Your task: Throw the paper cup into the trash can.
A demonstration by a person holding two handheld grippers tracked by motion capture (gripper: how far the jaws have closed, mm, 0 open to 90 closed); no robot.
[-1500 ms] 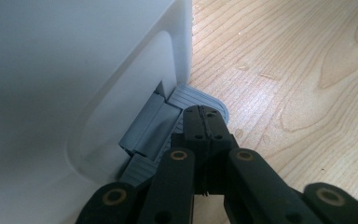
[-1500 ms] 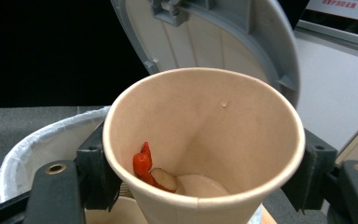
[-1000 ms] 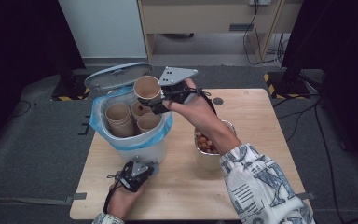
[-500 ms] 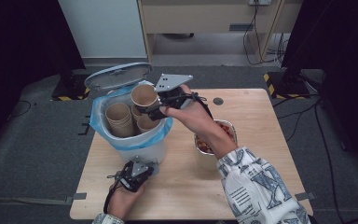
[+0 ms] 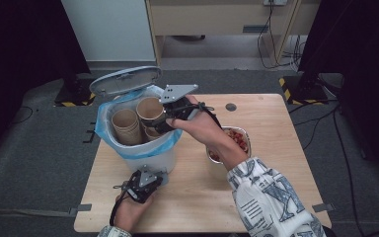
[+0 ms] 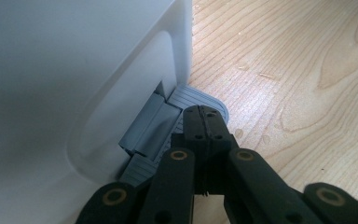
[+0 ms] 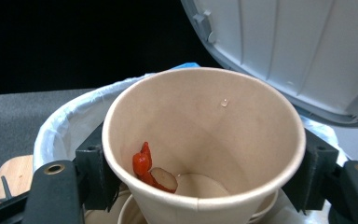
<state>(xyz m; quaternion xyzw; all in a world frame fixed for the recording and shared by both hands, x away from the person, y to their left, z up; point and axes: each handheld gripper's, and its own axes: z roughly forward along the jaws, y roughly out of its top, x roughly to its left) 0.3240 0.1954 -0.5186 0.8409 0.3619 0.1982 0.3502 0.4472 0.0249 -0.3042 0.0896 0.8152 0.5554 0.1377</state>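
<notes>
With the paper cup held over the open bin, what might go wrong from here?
1. The left gripper, jaws shut, presses the bin's grey pedal; if it slips, the lid may fall on the paper cup.
2. Red food scraps cling inside the cup, which the right gripper holds; tilting may spill them.

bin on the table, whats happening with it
A person is throwing away paper cups. The right claw grips a cup with red food scraps stuck inside, holding it over the open bin, where other cups already sit. The left claw, shut, presses the bin's pedal. A bowl stands beside.
</notes>
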